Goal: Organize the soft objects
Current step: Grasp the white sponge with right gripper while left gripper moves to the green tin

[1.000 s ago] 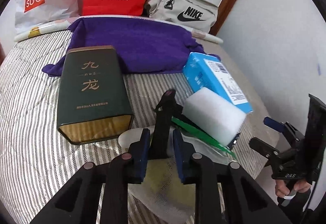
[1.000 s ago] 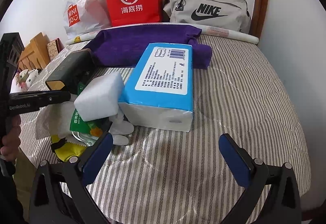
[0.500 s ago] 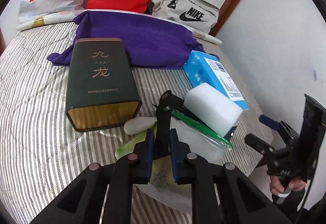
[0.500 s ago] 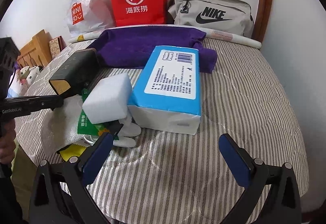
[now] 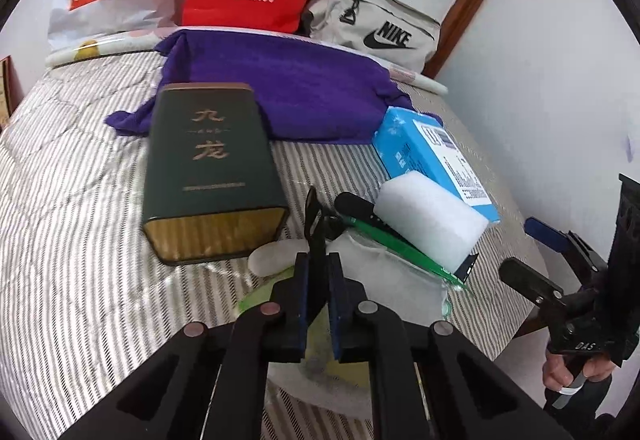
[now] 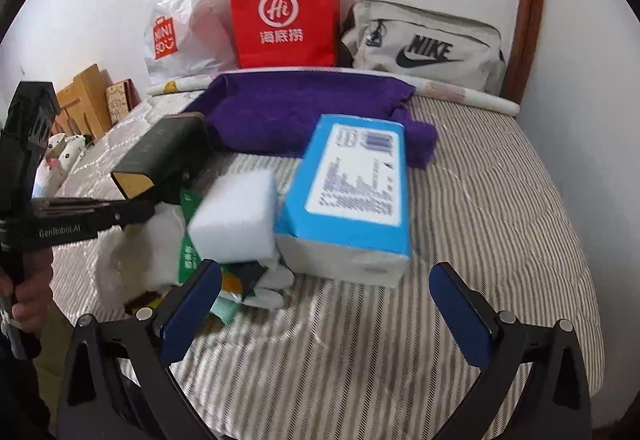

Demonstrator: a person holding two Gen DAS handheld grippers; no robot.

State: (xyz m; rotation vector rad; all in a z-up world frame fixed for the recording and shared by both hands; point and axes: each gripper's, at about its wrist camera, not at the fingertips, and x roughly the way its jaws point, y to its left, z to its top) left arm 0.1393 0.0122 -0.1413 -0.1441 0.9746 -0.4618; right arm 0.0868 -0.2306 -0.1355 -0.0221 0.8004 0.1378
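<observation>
1. The left tool is seen clamped on a thin black strap-like piece that rises from the pile in front of it; the blue pads are drawn almost together on it.
2. What the black piece belongs to cannot be told.
3. The right tool is held with its fingers wide apart over bare bedding, and nothing is gripped between them.
4. The white foam block is found in the middle of the bed, resting on top of a clear bag with a green strip.
5. In the left wrist view the block's long axis is seen running from upper left to lower right, one end toward the blue tissue pack, which it touches.
6. In the right wrist view a square end face of the block is turned toward the camera.
7. The tissue pack is laid flat with its long axis running away from the right tool toward the purple towel, its label side up.
8. A dark green tin is laid on its side just left of the pile, its gold end facing the left tool.
9. A white glove is seen under the foam block's near edge.
10. Against the wall behind the towel, a red paper bag, a white plastic bag and a grey pouch are lined up.
</observation>
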